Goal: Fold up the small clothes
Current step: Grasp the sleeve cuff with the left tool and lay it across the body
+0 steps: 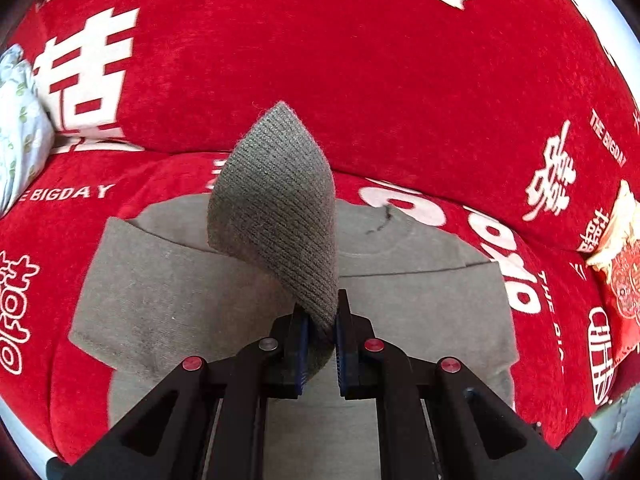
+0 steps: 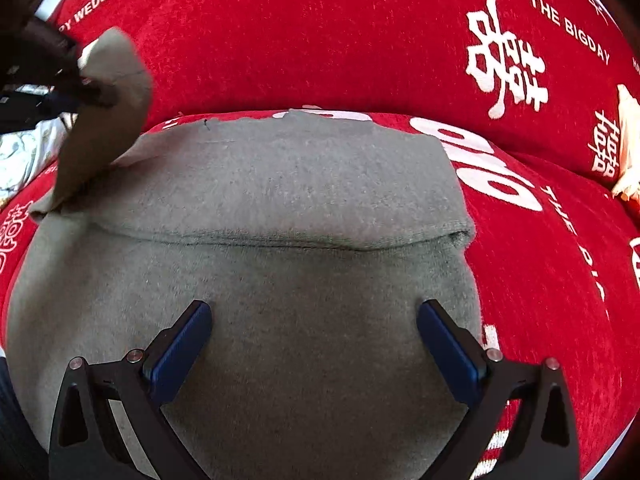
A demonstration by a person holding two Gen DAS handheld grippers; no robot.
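Note:
A small grey knit sweater (image 1: 420,308) lies flat on a red sofa seat. My left gripper (image 1: 322,332) is shut on the ribbed cuff of its sleeve (image 1: 276,208) and holds it up above the garment. In the right wrist view the sweater (image 2: 280,288) fills the middle, with one sleeve folded across the body along a seam (image 2: 312,242). My right gripper (image 2: 314,356) is open and empty, low over the sweater's body. The left gripper (image 2: 96,94) shows at the far left of that view, holding the lifted sleeve (image 2: 108,120).
The sofa's red cover (image 1: 360,80) has white printed characters and words, and the backrest rises right behind the sweater. A pale floral cushion (image 1: 20,120) sits at the left, and a red and cream item (image 1: 620,264) at the right.

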